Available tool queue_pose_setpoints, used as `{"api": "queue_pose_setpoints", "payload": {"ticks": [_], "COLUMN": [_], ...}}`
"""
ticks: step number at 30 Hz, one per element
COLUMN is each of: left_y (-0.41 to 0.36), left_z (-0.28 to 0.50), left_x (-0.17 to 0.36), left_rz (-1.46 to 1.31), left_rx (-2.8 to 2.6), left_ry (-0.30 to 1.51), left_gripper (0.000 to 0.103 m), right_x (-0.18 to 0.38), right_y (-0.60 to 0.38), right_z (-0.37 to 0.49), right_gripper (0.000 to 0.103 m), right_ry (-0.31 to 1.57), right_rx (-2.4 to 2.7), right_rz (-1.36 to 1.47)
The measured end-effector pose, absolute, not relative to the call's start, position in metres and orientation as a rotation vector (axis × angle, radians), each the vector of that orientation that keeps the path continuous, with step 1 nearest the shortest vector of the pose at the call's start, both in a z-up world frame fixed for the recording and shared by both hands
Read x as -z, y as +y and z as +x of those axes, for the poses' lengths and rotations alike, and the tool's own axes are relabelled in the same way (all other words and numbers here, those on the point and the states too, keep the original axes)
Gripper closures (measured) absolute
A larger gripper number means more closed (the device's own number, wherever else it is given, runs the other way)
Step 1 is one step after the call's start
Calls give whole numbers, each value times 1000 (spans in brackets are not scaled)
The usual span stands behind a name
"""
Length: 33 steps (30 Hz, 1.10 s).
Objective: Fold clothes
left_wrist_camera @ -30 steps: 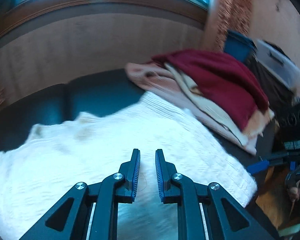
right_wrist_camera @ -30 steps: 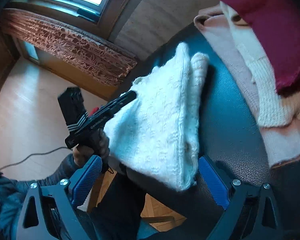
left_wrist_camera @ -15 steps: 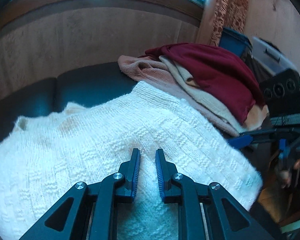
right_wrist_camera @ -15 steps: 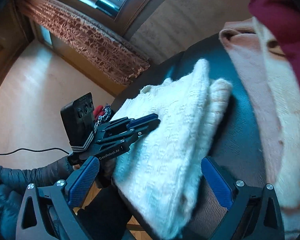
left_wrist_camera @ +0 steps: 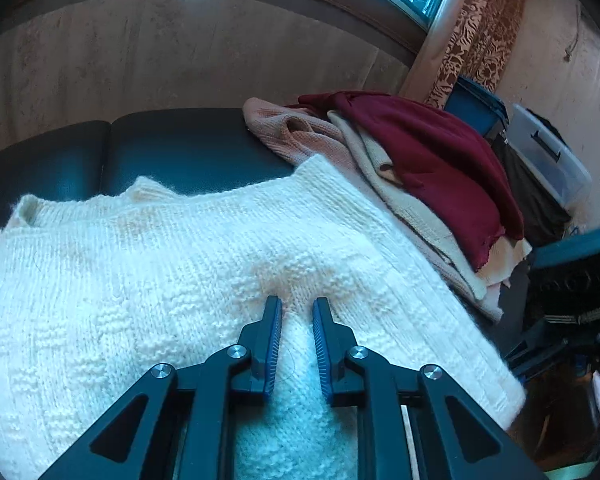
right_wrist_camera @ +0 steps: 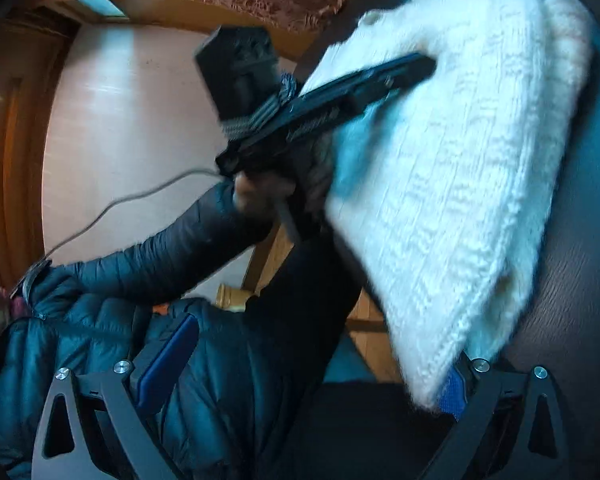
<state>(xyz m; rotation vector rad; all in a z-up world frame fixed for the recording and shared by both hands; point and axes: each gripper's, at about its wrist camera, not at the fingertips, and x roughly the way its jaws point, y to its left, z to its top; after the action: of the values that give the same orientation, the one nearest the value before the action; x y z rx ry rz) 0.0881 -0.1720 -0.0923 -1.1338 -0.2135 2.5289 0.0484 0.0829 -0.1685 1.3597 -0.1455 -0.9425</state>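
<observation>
A folded white knit sweater (left_wrist_camera: 180, 272) lies on a dark leather seat (left_wrist_camera: 188, 148). My left gripper (left_wrist_camera: 296, 312) rests on top of the sweater's middle, its jaws nearly closed with a narrow gap and nothing held between them. In the right wrist view the same sweater (right_wrist_camera: 460, 168) shows side-on, with the left gripper (right_wrist_camera: 420, 66) pressing on its top. My right gripper (right_wrist_camera: 312, 360) is wide open at the sweater's near corner, with the corner lying over its right finger (right_wrist_camera: 454, 390).
A pile of clothes, dark red (left_wrist_camera: 432, 148) over cream and pink (left_wrist_camera: 292, 132), lies on the seat right of the sweater. Plastic bins (left_wrist_camera: 548, 160) stand at the far right. The person's padded jacket sleeve (right_wrist_camera: 148, 264) and a cable (right_wrist_camera: 112, 204) fill the left.
The left gripper has moved forward and pressed down on the sweater. The right gripper has swung down and left to the sweater's near corner, still open.
</observation>
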Motion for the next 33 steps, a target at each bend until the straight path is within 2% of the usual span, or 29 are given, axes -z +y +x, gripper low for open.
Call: {"api": "queue_pose_setpoints", "payload": {"ticks": [2,7,11,15,21,28,30,33], "left_y": [-170,-173,-174,-176,-219,-350,-390,-431], "left_z": [88,87,72,59,113,227,254,281], "left_x": [92,92,92,90,66,42,42,53], "left_rz": [-1133,-1121,-1141,-1177,-1130,-1072,-1117,-1210], "left_rx": [-2548,-2572,-2599,-2588,-2635,-2878,-2915,-2887], "left_ry": [-205,-269,-402,-553,-616,-674,-698,-723], "left_gripper": [86,86,86,88,87,83,82,81], "right_x": [169,153,129,98,93,102,119,134], "right_y": [83,104,135,142,58,-32,-39,-35], "right_z": [52,41,27,9,-8,-29,-35,-27], "right_gripper": [1,0,0,0,0,0,0,0], "right_ry": [-100,-135,-232,-433,-245,49,59,76], "right_rx": [963,1191,1416,1615,1809,1991,1976,2002], "right_rz": [1364,1342,1295,1132,1099,1063,1106,1026]}}
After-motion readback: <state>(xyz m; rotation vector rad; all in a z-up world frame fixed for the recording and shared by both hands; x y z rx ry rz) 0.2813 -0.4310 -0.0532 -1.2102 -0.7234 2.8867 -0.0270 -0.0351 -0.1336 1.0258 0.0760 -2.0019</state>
